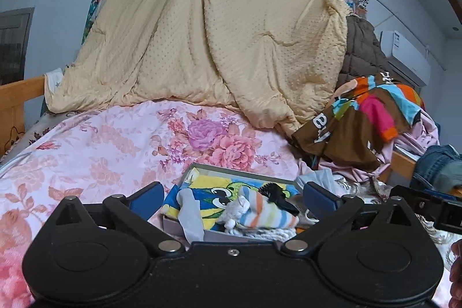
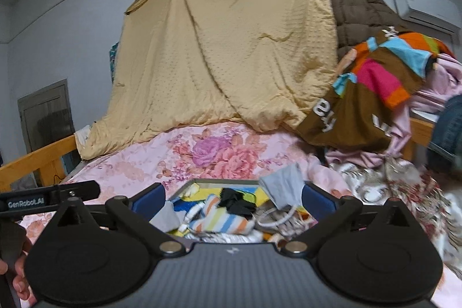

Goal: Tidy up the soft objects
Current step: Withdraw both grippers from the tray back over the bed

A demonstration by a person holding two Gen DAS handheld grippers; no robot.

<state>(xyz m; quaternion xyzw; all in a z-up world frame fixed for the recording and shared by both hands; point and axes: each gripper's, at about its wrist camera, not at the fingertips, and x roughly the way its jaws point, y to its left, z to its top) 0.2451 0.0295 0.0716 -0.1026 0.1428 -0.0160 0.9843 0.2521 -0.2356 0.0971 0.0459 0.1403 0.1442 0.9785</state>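
Left hand-held gripper [image 1: 233, 197]: jaws spread wide, nothing between them, hovering just short of the box [image 1: 202, 234] on the bed.

Right hand-held gripper [image 2: 233, 197]: also spread. A grey sock [image 2: 284, 188] hangs against its right-side finger [image 2: 316, 199], over the box's near corner. Can't tell if it's snagged on the pad or just draped; it isn't being pinched.

Box contents, near to far:
- striped sock [image 1: 267, 211] (orange/blue/white), lying across the middle
- second grey sock [image 1: 189, 214] draped over the near wall on the left
- small white fuzzy piece [image 1: 235, 211] touching the striped sock
- black item [image 1: 274, 194] on top of the striped sock, type unclear
- cartoon towel [image 1: 213, 191] lining the bottom

Box sits on the floral bedsheet [image 1: 115, 146]. Further back: multicoloured brown garment [image 1: 361, 123] on the clothes heap to the right, tan blanket [image 1: 208, 33] hanging against the wall.

Step, my read: dropping socks into the box, the hanging grey sock being the current one. Most small soft items look already collected.

Next move likely needs: shake or slide the hanging grey sock off the finger so it falls fully inside, then tuck the one draped over the near wall in. Risk: the sock clings to the pad and gets dragged back out when the right hand-held gripper withdraws.
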